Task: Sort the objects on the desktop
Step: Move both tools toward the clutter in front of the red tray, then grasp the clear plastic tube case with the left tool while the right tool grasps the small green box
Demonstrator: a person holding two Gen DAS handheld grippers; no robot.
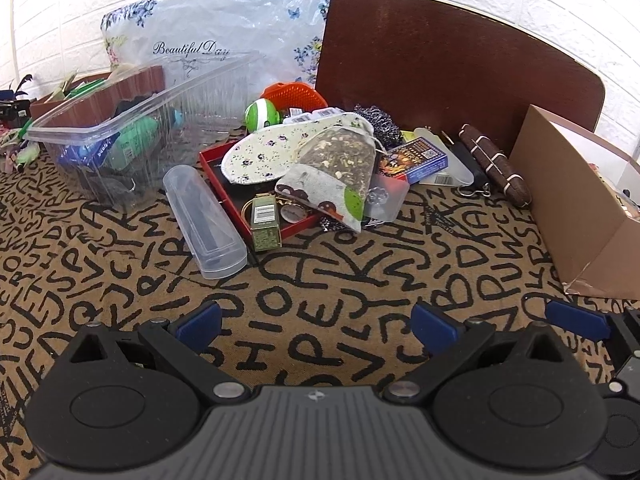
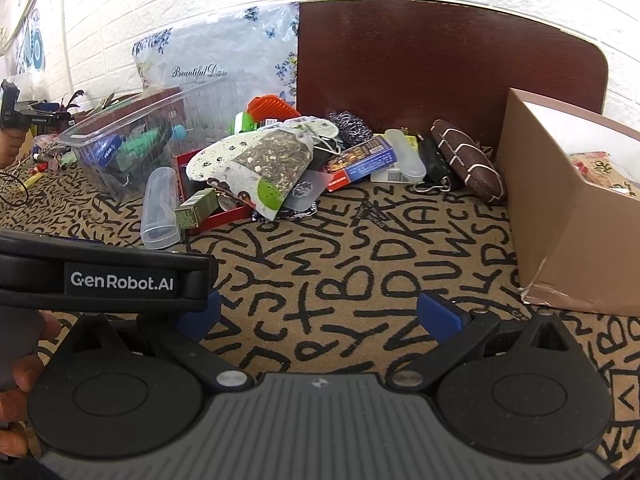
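A heap of small objects lies at the back of the lettered cloth. On top lies a mesh pouch of dried herbs (image 1: 340, 160) (image 2: 276, 160) over a floral insole (image 1: 264, 152). A red tray (image 1: 256, 204) holds a green box (image 1: 264, 220). A clear tube case (image 1: 204, 220) (image 2: 160, 208) lies to the left. A blue card box (image 1: 416, 156) (image 2: 360, 162) and a brown pouch (image 1: 496, 164) (image 2: 468, 160) lie to the right. My left gripper (image 1: 316, 324) is open and empty, well short of the heap. My right gripper (image 2: 320, 316) is open and empty too.
A clear plastic bin (image 1: 132, 136) (image 2: 140, 140) with items stands at the left. A cardboard box (image 1: 580, 208) (image 2: 568, 208) stands at the right. A brown board (image 1: 440, 64) leans on the wall behind. The left gripper's body (image 2: 104, 280) crosses the right wrist view.
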